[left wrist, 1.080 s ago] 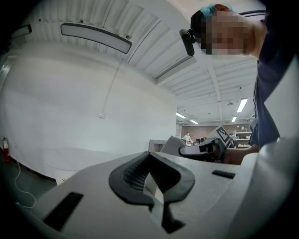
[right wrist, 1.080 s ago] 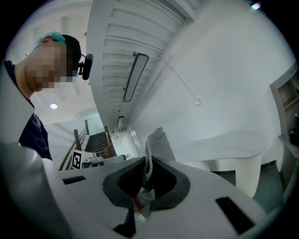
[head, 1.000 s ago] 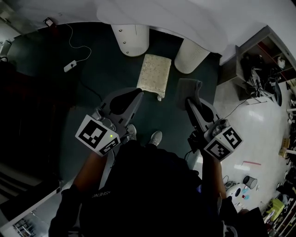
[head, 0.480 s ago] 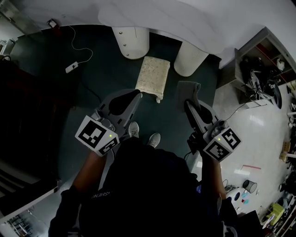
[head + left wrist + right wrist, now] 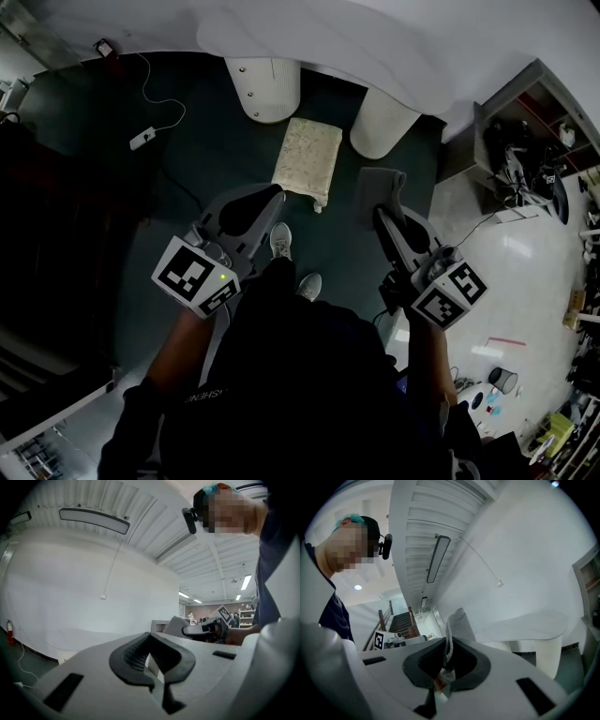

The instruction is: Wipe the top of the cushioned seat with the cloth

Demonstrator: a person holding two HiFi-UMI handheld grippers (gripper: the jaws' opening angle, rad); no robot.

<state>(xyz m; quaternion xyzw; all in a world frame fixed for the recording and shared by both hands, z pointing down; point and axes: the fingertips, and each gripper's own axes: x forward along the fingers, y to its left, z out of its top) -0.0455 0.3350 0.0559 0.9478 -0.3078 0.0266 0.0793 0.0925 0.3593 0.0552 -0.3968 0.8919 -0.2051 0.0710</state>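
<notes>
The cushioned seat, a cream speckled pad, lies on the dark floor ahead of me, between two white table legs. My left gripper hangs above the floor just short of the seat's near left corner; its jaws are shut with nothing in them. My right gripper is to the right of the seat, shut on a grey cloth that sticks out past its tips. In the right gripper view the cloth stands up from between the pads. Neither gripper touches the seat.
Two white ribbed table legs stand behind the seat under a white tabletop. A cable with a power strip lies on the floor at left. Shelving with clutter is at right. My shoes are below the grippers.
One shoe has stepped forward toward the seat and the view has shifted slightly. Both grippers hold the same pose, and the cloth stays in the right one.
</notes>
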